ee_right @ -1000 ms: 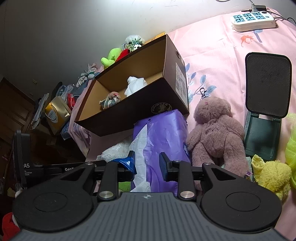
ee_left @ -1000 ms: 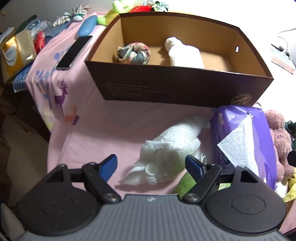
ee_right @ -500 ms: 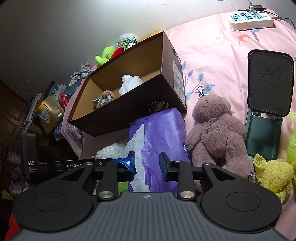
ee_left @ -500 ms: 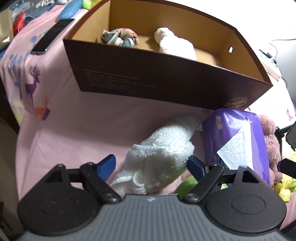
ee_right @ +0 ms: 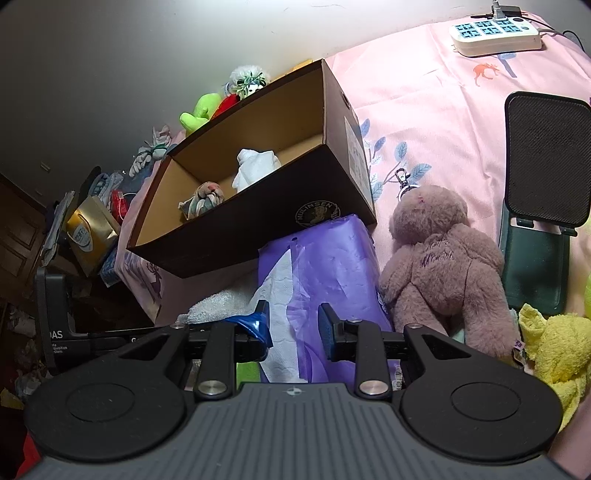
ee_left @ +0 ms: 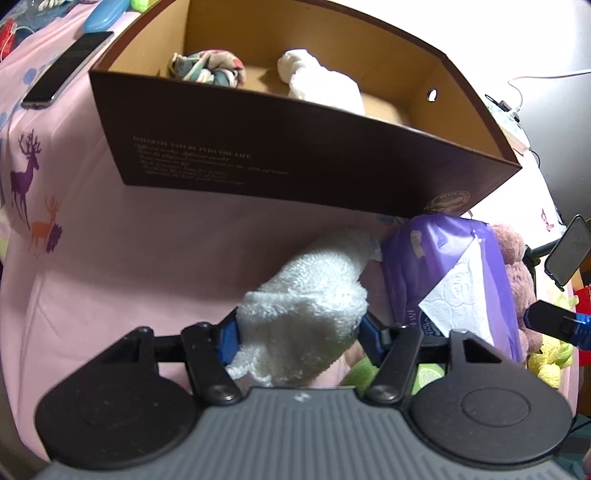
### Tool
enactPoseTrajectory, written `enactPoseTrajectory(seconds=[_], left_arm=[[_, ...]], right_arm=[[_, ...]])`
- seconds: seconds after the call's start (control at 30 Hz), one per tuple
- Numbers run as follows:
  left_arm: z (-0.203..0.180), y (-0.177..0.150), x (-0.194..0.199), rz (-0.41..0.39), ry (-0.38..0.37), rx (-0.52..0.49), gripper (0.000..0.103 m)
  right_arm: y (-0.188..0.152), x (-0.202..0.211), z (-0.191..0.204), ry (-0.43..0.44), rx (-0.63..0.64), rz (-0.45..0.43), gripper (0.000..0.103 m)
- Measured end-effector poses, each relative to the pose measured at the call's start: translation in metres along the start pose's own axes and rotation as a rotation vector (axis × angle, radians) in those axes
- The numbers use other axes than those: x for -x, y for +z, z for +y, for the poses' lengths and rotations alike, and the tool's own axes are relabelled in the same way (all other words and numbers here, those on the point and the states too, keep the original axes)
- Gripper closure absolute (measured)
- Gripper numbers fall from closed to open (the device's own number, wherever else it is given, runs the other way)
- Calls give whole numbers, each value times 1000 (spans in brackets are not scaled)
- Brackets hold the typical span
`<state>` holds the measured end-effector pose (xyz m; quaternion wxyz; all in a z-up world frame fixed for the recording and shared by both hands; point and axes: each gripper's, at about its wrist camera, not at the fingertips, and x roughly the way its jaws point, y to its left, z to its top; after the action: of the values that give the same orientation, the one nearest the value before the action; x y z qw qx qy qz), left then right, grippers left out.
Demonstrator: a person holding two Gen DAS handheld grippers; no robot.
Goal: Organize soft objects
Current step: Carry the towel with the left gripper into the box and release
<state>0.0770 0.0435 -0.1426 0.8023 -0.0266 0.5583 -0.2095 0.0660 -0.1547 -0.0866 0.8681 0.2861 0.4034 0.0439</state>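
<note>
My left gripper (ee_left: 297, 332) is shut on a white fluffy towel (ee_left: 314, 299) on the pink sheet, in front of the brown cardboard box (ee_left: 280, 166). The box holds a rolled patterned cloth (ee_left: 207, 68) and a white cloth (ee_left: 321, 83). In the right wrist view the box (ee_right: 258, 221) shows with the same two cloths inside, and the towel (ee_right: 218, 302) lies low at left. My right gripper (ee_right: 293, 325) is open and empty above a purple tissue pack (ee_right: 325, 266). A pink plush bear (ee_right: 439, 254) lies to its right.
A phone (ee_left: 66, 70) lies left of the box. A yellow plush (ee_right: 554, 339), a dark green case (ee_right: 535, 206) and a power strip (ee_right: 495, 33) lie on the right side of the bed. Green and red toys (ee_right: 207, 107) sit behind the box. The bed edge drops off at left.
My left gripper moved forward onto the white towel and closed on it. The right gripper stayed nearly still and open.
</note>
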Motion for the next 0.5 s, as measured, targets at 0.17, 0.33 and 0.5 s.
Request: enactPoseTrajectory(seconds=[0.17,0.33,0.5], left_arm=[[0,-3,17,-36,21,-22,45],[1,-4,56,-102,-5,-71,45],[-7,2,101,-209,-70,-134,45]], right_arm=[[2,-4,6,6,9,-7,91],[6,-9,9,15,11,1,91],[9,-11,10,18,10,2,91]])
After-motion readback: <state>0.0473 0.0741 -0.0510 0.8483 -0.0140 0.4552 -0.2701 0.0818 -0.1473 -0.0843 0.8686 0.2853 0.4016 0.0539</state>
